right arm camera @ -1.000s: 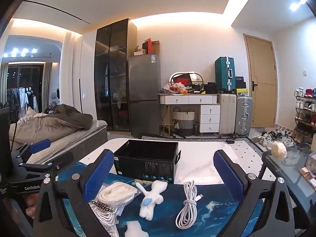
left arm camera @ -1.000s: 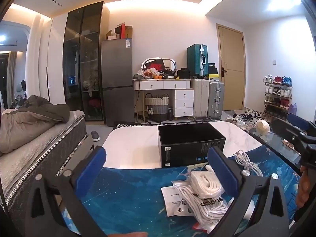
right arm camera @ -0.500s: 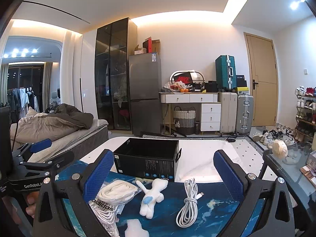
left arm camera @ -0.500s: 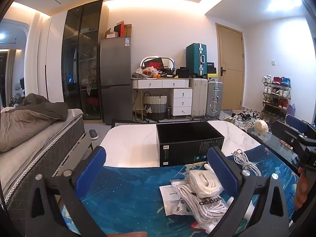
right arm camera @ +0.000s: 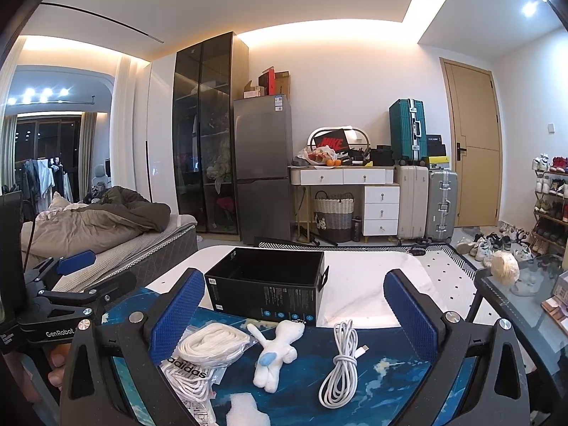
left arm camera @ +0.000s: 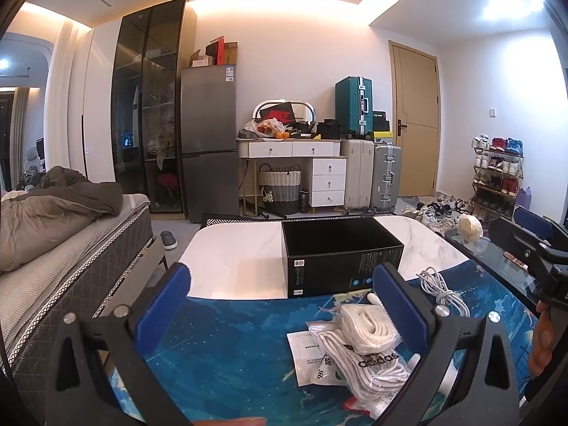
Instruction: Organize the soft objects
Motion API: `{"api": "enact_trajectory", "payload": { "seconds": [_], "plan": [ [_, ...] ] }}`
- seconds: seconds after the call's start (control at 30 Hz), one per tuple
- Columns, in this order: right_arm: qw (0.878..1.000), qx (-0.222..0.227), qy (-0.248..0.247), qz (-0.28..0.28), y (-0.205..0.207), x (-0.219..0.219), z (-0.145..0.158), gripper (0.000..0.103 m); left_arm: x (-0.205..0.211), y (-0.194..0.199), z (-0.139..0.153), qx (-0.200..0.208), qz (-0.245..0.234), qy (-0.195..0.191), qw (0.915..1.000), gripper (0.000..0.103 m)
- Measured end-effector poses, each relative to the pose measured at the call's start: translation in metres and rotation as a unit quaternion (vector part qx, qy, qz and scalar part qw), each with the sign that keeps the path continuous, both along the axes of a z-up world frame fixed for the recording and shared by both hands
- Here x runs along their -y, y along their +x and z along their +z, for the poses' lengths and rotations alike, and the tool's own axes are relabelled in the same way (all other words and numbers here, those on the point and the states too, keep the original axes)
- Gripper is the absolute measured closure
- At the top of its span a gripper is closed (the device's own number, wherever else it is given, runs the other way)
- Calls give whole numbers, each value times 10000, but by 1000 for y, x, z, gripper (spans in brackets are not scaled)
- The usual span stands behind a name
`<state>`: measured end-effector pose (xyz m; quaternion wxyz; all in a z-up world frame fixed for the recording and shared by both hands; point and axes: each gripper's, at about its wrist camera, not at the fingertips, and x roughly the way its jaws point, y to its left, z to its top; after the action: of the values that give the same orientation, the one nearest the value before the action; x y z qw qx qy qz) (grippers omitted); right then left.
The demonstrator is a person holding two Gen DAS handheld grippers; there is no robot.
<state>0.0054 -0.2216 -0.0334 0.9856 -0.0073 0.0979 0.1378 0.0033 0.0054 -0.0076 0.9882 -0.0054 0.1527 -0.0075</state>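
Note:
An open black box (left arm camera: 340, 252) (right arm camera: 266, 284) stands on the white table, at the far edge of a blue mat (left arm camera: 230, 340) (right arm camera: 383, 358). On the mat lie clear bags of white adidas laces (left arm camera: 365, 348) (right arm camera: 202, 355), a small white plush dog (right arm camera: 275, 351), a coiled white cable (right arm camera: 340, 365) (left arm camera: 440, 291) and a white foam piece (right arm camera: 245, 411). My left gripper (left arm camera: 280, 305) is open and empty, hovering over the mat left of the laces. My right gripper (right arm camera: 293, 312) is open and empty above the plush dog and cable.
A bed (left arm camera: 53, 248) runs along the table's left side. A glass side table (right arm camera: 525, 305) with a cream ball stands to the right. A fridge, drawers, suitcases and a shoe rack line the far walls.
Both views have shifted only slightly. The objects on the mat lie as before and both grippers stay open.

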Motion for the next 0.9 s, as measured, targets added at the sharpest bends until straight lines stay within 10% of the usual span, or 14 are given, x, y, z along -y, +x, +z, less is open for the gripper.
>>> {"api": "enact_trajectory", "payload": {
  "seconds": [0.9],
  "plan": [
    [9987,-461,-239,-11,17,-7,24,0,-8,33,9,-751,30,-126,9971,0]
  ]
}}
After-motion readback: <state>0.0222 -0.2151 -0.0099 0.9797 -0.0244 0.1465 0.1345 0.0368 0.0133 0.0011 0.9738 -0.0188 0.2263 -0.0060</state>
